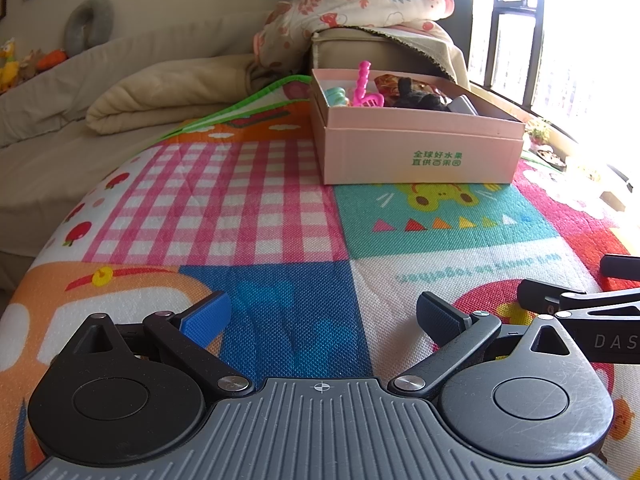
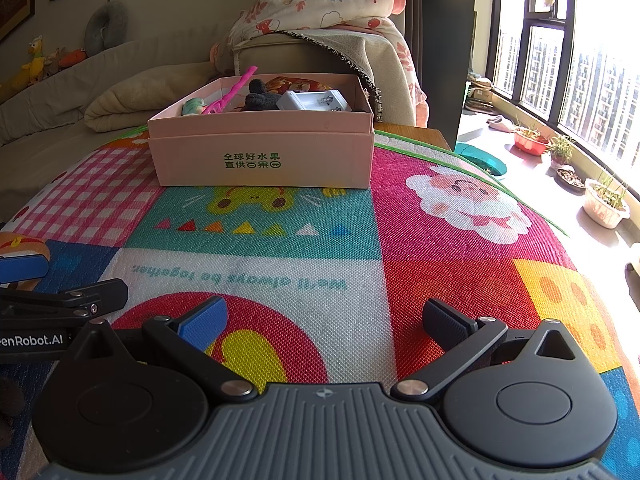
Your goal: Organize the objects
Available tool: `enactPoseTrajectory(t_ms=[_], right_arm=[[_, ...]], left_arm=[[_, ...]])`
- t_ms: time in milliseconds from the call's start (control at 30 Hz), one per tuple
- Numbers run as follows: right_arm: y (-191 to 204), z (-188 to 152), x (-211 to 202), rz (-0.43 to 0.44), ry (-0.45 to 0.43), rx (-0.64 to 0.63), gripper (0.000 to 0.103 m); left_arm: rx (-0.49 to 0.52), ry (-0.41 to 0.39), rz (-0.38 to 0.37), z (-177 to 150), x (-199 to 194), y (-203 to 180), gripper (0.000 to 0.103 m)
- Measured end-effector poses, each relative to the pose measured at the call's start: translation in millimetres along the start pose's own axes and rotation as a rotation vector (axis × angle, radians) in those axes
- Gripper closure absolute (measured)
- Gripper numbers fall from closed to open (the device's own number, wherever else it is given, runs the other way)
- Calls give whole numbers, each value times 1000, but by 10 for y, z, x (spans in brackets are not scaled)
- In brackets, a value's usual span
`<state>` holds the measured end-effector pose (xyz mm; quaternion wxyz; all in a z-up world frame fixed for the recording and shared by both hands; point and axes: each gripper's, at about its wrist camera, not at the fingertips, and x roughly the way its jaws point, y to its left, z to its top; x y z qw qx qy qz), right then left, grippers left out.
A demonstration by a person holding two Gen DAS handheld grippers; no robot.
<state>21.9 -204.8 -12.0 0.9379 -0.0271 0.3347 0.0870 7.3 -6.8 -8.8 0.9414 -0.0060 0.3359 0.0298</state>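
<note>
A pink cardboard box (image 1: 420, 152) with green lettering stands at the far side of the colourful mat (image 1: 248, 208); it also shows in the right wrist view (image 2: 260, 152). It holds a pink plastic toy (image 1: 362, 84), a black plush (image 1: 418, 98), a white-grey box (image 2: 314, 101) and a teal item (image 2: 194, 106). My left gripper (image 1: 324, 318) is open and empty, low over the mat, well short of the box. My right gripper (image 2: 324, 320) is open and empty beside it, to its right.
A beige folded blanket (image 1: 168, 92) lies behind the mat on the left. A sofa arm draped with a floral quilt (image 2: 320, 4) stands behind the box. Plant pots (image 2: 604, 200) line the window sill on the right. The mat (image 2: 460, 280) fills the foreground.
</note>
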Motion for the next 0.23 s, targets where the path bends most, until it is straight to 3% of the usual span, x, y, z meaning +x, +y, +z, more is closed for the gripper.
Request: enactPoseTrajectory(t_ms=[233], right_arm=[[0, 1, 0, 0, 0, 0, 0]], left_arm=[[-2, 0, -1, 1, -1, 0, 0]])
